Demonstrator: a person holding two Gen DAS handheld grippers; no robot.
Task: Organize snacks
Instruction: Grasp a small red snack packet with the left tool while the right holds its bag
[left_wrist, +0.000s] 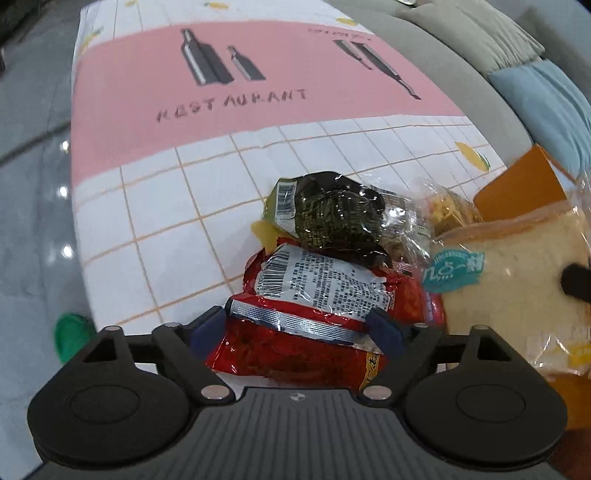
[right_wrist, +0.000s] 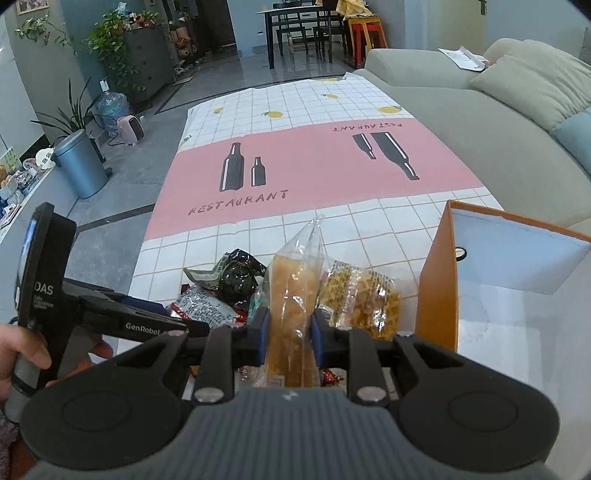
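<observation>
1. Holding a clear bread bag (right_wrist: 293, 314) between its blue pads, the right gripper (right_wrist: 290, 334) is squeezing it narrow; the bag is standing upright above the snack pile, next to the open orange box (right_wrist: 436, 280).
2. The left gripper (left_wrist: 301, 326) is standing wide, and its fingertips (left_wrist: 208, 326) are sitting on both sides of the red snack packet (left_wrist: 321, 291) without pressing it, as far as the pictures are showing.
3. The red packet is lying on the checked tablecloth (left_wrist: 155, 206), and a dark green packet (left_wrist: 332, 214) is resting partly on its far end.
4. The red packet is probably handling as light, soft and crinkly; its glossy film is looking slippery, and the contents may be crushing easily.
5. Taking it across the middle of its body, near the silver seam, seems the better hold, with gentle closing only.
6. The bread is looking very soft, so a hard squeeze may be deforming it.
</observation>
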